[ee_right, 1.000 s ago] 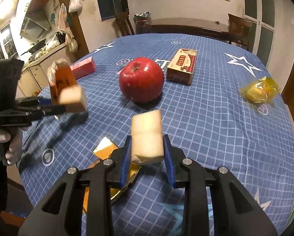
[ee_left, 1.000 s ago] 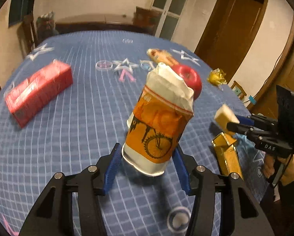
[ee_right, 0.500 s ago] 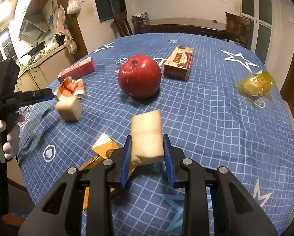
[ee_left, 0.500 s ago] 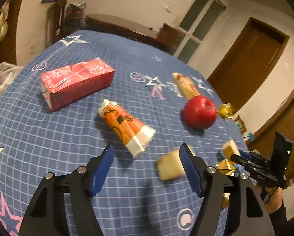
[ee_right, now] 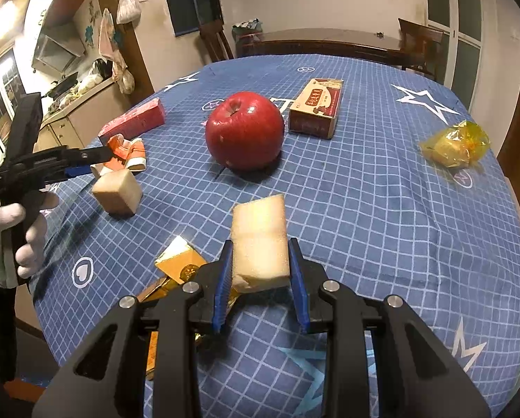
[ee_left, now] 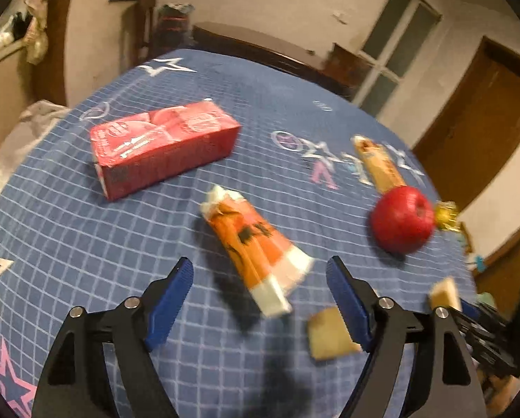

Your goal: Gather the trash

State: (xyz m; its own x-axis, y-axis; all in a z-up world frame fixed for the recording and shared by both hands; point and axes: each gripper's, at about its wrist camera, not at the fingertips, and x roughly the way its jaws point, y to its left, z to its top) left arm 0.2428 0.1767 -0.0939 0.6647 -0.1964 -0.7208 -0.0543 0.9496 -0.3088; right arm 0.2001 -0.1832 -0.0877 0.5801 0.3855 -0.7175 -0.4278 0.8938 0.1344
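- Your left gripper is open and empty. A second ago its pads flanked the orange cup; the jaws have just been opening, and the cup now lies on its side on the cloth, beyond and between the fingertips, touching neither pad.
- The cup's crumpled white top points away toward the red carton; its white base faces the gripper.
- The left view has swung: the carton now sits ahead and left of centre, where a second ago it lay at the far left edge.
- A tan block lies on the cloth just inside the left gripper's right finger; a second ago, in the right view, it was up beside the cup at that gripper's tip, not on the cloth.
- Your right gripper has not changed: jaws narrow, pads pressed on both sides of a pale sponge, held above the cloth as before.
- In the right view the apple stands mid-table, the brown box behind it, the yellow wrapper far right, a gold wrapper beside the right gripper's left finger.
- Your gloved left hand holds its gripper at the table's left edge.
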